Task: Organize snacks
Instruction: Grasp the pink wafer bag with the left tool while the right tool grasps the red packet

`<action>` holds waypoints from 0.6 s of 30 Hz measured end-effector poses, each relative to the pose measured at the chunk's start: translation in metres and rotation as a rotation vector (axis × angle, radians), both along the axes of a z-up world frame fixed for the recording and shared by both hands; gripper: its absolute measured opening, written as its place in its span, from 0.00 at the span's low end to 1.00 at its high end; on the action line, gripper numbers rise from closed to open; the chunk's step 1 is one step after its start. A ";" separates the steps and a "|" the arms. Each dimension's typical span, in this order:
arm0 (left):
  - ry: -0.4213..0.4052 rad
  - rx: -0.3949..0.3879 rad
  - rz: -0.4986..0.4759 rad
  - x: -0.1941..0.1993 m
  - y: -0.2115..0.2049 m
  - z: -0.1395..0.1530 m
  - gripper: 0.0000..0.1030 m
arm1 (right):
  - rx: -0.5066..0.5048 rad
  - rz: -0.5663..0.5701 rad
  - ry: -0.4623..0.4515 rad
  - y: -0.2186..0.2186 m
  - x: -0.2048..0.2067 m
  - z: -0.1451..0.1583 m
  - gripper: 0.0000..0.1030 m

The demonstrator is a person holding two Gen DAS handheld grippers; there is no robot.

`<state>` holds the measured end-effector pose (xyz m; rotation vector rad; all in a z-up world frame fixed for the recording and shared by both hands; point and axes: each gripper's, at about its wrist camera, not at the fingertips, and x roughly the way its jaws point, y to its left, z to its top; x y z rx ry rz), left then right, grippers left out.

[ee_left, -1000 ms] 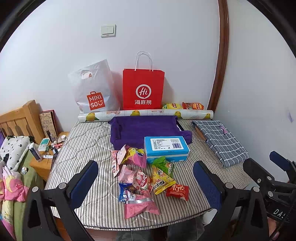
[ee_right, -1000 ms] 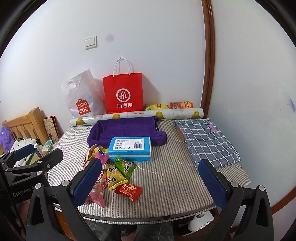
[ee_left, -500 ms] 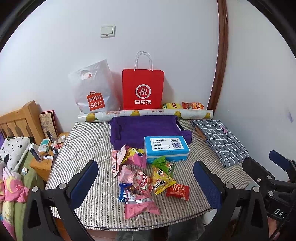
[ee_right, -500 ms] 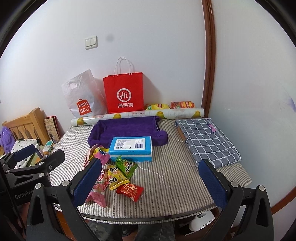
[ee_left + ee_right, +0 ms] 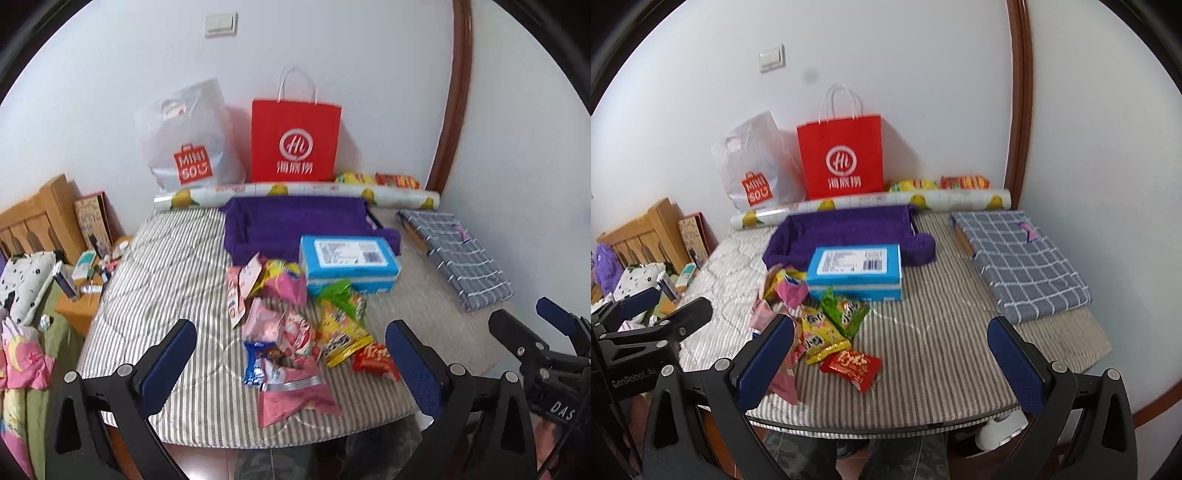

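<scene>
A loose heap of snack packets [image 5: 295, 325] lies on the striped table [image 5: 166, 273]: pink, yellow, green, blue and a small red packet [image 5: 851, 365]. Behind the heap sits a blue box [image 5: 347, 262], also seen as the blue box [image 5: 855, 267], partly in front of a purple cloth tray [image 5: 295, 221]. My left gripper [image 5: 291, 358] hangs open above the table's near edge, the heap showing between its fingers. My right gripper [image 5: 890, 354] is open too, held over the near edge with the red packet just left of its middle.
A red paper bag [image 5: 295, 140] and a white plastic bag [image 5: 188, 144] lean on the back wall behind a paper roll [image 5: 295, 192]. A folded checked cloth [image 5: 1019, 258] lies at the right. A cluttered nightstand [image 5: 85, 273] and bedding stand left of the table.
Both grippers have moved slightly forward toward the table, so the snacks and box look a little nearer. Nothing on the table has shifted.
</scene>
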<state>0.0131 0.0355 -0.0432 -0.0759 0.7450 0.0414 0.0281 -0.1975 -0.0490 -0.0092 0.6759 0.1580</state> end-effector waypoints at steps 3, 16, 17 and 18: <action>0.050 -0.003 0.005 0.007 0.005 -0.023 1.00 | 0.001 0.004 0.035 0.000 0.009 -0.019 1.00; 0.239 -0.053 -0.006 0.032 0.007 -0.107 1.00 | 0.013 -0.014 0.187 -0.004 0.049 -0.092 1.00; 0.248 -0.049 -0.008 0.034 0.006 -0.111 1.00 | 0.014 -0.010 0.194 -0.003 0.052 -0.096 1.00; 0.256 -0.044 -0.011 0.035 0.004 -0.115 0.99 | 0.014 -0.006 0.203 -0.002 0.054 -0.100 1.00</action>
